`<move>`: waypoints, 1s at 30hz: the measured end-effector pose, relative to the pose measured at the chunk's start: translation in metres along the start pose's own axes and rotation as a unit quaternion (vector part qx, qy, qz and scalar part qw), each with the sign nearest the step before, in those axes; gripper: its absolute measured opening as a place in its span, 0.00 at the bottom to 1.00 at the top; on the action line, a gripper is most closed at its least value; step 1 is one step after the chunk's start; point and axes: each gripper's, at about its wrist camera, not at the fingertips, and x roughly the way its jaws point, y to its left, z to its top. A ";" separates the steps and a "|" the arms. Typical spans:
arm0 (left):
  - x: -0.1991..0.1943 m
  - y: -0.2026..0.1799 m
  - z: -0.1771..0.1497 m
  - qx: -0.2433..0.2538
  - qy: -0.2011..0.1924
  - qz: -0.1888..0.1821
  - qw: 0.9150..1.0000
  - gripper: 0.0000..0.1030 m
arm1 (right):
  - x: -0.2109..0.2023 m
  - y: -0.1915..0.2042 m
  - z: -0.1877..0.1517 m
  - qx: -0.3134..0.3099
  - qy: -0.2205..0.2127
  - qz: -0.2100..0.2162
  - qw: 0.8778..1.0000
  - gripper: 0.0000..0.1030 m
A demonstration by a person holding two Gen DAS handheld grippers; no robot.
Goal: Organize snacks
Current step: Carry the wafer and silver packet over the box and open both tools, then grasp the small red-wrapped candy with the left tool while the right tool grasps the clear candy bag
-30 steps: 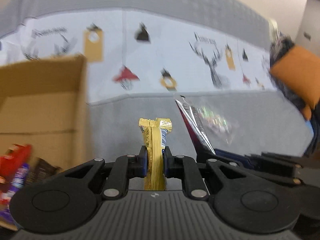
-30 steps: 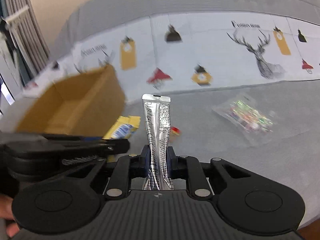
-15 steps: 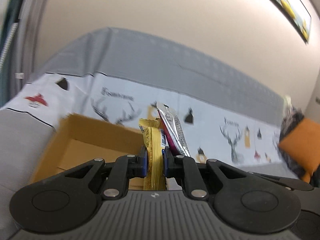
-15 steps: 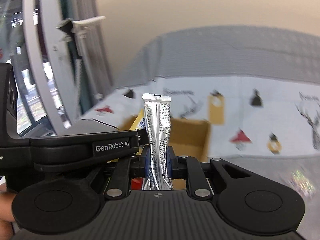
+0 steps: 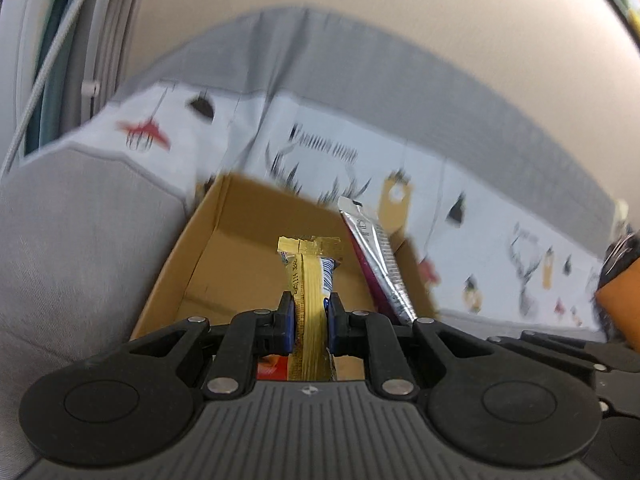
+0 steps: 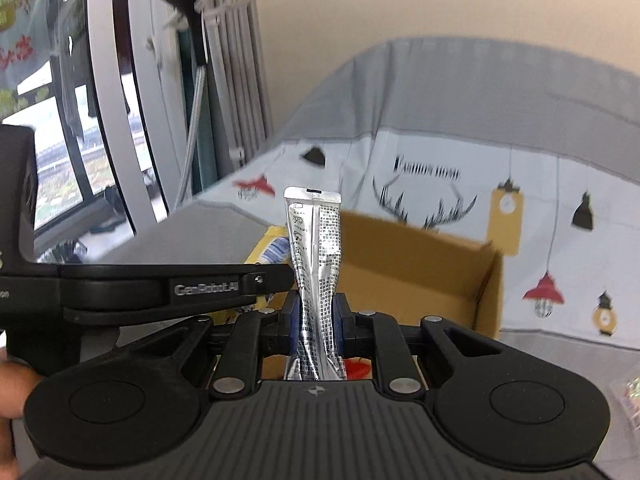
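Observation:
My left gripper (image 5: pixel 311 322) is shut on a gold snack bar (image 5: pixel 310 300) that stands upright between the fingers, above the open cardboard box (image 5: pixel 192 264). My right gripper (image 6: pixel 317 326) is shut on a silver snack packet (image 6: pixel 317 264), also upright, in front of the same box (image 6: pixel 420 272). The silver packet also shows in the left wrist view (image 5: pixel 376 256), just right of the gold bar. The left gripper's body (image 6: pixel 160 286) crosses the right wrist view at the left, with the gold bar's wrapper (image 6: pixel 272 246) behind it. Red wrappers lie in the box (image 5: pixel 272 368).
The box sits on a grey sofa (image 5: pixel 72 240) covered by a white cloth with deer and lantern prints (image 6: pixel 440 184). An orange cushion (image 5: pixel 620 304) is at the far right. A window and curtains (image 6: pixel 120 100) stand at the left. A clear candy bag (image 6: pixel 628 392) lies at the right edge.
Both grippers have swung left and come to the box while keeping hold of their snacks. The box now lies directly below and ahead of both.

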 end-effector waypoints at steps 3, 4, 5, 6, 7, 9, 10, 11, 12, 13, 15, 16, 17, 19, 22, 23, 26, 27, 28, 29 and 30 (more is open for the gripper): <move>0.024 0.012 -0.013 -0.005 0.032 0.006 0.999 0.16 | 0.022 -0.003 -0.014 0.014 0.030 -0.002 0.999 0.17; 0.030 0.015 -0.017 -0.005 0.039 0.009 0.999 0.16 | 0.028 -0.004 -0.019 0.016 0.038 -0.006 0.999 0.17; 0.035 0.019 -0.020 -0.005 0.045 0.013 0.999 0.16 | 0.034 -0.005 -0.024 0.017 0.046 -0.010 0.999 0.17; 0.040 0.021 -0.022 -0.007 0.049 0.015 0.999 0.16 | 0.040 -0.007 -0.029 0.022 0.056 -0.012 0.998 0.17; 0.044 0.024 -0.024 -0.009 0.055 0.017 0.998 0.16 | 0.046 -0.010 -0.034 0.026 0.065 -0.012 0.997 0.17; 0.055 0.027 -0.030 -0.006 0.066 0.029 0.997 0.16 | 0.056 -0.012 -0.042 0.027 0.084 -0.017 0.996 0.17; 0.059 0.028 -0.031 -0.004 0.072 0.035 0.997 0.16 | 0.062 -0.011 -0.047 0.026 0.094 -0.019 0.995 0.17; 0.064 0.030 -0.034 -0.004 0.078 0.037 0.996 0.16 | 0.065 -0.011 -0.050 0.027 0.102 -0.019 0.994 0.17; 0.066 0.031 -0.036 -0.005 0.084 0.038 0.996 0.16 | 0.068 -0.012 -0.054 0.029 0.109 -0.017 0.993 0.17; 0.067 0.033 -0.037 -0.005 0.087 0.039 0.995 0.16 | 0.071 -0.012 -0.057 0.032 0.114 -0.015 0.993 0.17; 0.068 0.034 -0.039 -0.004 0.087 0.039 0.995 0.16 | 0.074 -0.014 -0.061 0.048 0.121 -0.003 0.991 0.17; 0.067 0.035 -0.039 -0.006 0.088 0.043 0.995 0.16 | 0.074 -0.014 -0.061 0.052 0.119 0.001 0.991 0.17; 0.066 0.035 -0.039 -0.008 0.085 0.044 0.995 0.18 | 0.074 -0.014 -0.060 0.052 0.120 0.005 0.991 0.19; 0.059 0.035 -0.036 -0.017 0.074 0.048 0.996 0.58 | 0.073 -0.015 -0.059 0.064 0.123 0.021 0.990 0.30; 0.042 0.025 -0.029 -0.026 0.035 0.038 0.998 0.93 | 0.054 -0.021 -0.055 0.082 0.093 0.042 0.991 0.83; 0.036 0.018 -0.027 -0.018 0.025 0.042 0.999 0.93 | 0.045 -0.023 -0.053 0.082 0.081 0.045 0.992 0.87; 0.021 -0.009 -0.026 0.012 0.005 0.039 0.999 0.93 | 0.016 -0.034 -0.054 0.080 0.054 0.038 0.995 0.87; 0.018 -0.020 -0.027 0.019 0.004 0.029 0.999 0.93 | 0.007 -0.039 -0.056 0.081 0.045 0.034 0.995 0.87; 0.015 -0.032 -0.029 0.027 0.004 0.020 0.999 0.93 | -0.003 -0.045 -0.058 0.084 0.036 0.028 0.995 0.87; 0.013 -0.042 -0.030 0.034 0.002 0.014 0.999 0.93 | -0.014 -0.052 -0.061 0.087 0.027 0.022 0.996 0.87; 0.009 -0.055 -0.034 0.038 -0.007 0.011 0.999 0.93 | -0.024 -0.060 -0.064 0.092 0.020 0.017 0.995 0.87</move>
